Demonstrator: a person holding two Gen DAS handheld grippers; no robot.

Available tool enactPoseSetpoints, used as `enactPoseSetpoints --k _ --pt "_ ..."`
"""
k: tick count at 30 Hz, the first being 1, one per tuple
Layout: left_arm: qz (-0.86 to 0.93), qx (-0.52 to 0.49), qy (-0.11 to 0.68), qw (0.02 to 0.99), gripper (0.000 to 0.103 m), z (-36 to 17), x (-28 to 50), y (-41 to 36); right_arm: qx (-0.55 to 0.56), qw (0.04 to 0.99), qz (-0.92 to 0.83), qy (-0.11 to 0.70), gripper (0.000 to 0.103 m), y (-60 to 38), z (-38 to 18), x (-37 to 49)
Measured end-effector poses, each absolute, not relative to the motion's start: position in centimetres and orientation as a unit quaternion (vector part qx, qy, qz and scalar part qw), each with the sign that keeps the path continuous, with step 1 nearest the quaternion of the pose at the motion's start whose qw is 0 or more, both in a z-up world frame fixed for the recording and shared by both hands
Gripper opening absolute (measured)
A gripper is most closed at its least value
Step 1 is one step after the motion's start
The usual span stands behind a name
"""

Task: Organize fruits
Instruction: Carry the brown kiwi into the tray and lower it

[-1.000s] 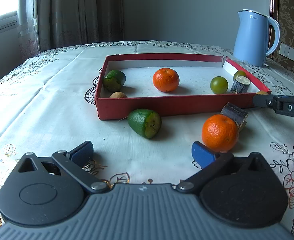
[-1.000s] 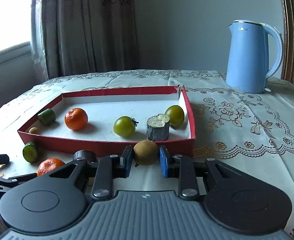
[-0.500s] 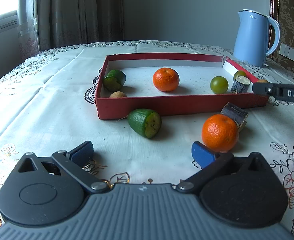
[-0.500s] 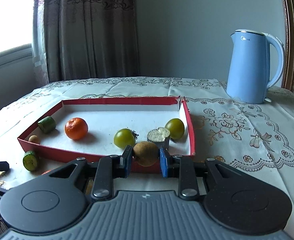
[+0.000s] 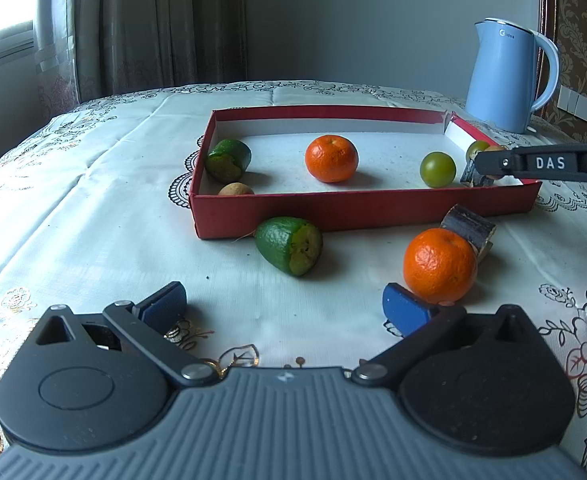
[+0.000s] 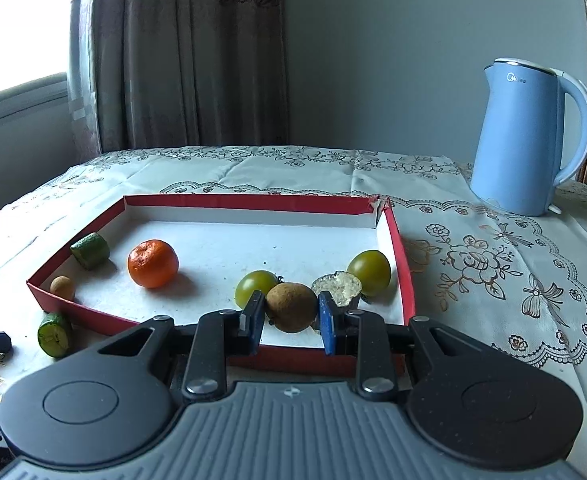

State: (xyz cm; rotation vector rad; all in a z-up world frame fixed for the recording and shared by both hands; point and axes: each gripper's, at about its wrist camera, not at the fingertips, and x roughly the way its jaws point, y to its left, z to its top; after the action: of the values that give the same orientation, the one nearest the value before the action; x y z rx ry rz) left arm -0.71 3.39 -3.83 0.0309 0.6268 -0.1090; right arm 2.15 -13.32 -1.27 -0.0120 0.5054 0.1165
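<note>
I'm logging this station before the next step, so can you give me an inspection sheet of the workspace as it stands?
Surface: table under a white embroidered cloth.
Job's things: red tray holding an orange, two green tomatoes, a green fruit chunk, a small brown fruit and a cut cane piece. On the cloth outside: another orange, green chunk, cane piece.
Clutter: nothing seen.
Grippers: right gripper shut on a brown fruit above the tray's near edge; left gripper open, low over the cloth.
Cables: nothing seen.
Surroundings: blue kettle, curtain, window.
</note>
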Motion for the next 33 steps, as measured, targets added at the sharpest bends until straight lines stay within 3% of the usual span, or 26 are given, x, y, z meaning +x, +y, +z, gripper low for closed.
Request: enactPoseSetpoints --k 33 --pt "-0.053 0.015 0.308 0.95 0.103 -3.8 -0.7 3.4 -0.028 0.961 0.056 0.27 0.028 -12.6 -2.2 3.4"
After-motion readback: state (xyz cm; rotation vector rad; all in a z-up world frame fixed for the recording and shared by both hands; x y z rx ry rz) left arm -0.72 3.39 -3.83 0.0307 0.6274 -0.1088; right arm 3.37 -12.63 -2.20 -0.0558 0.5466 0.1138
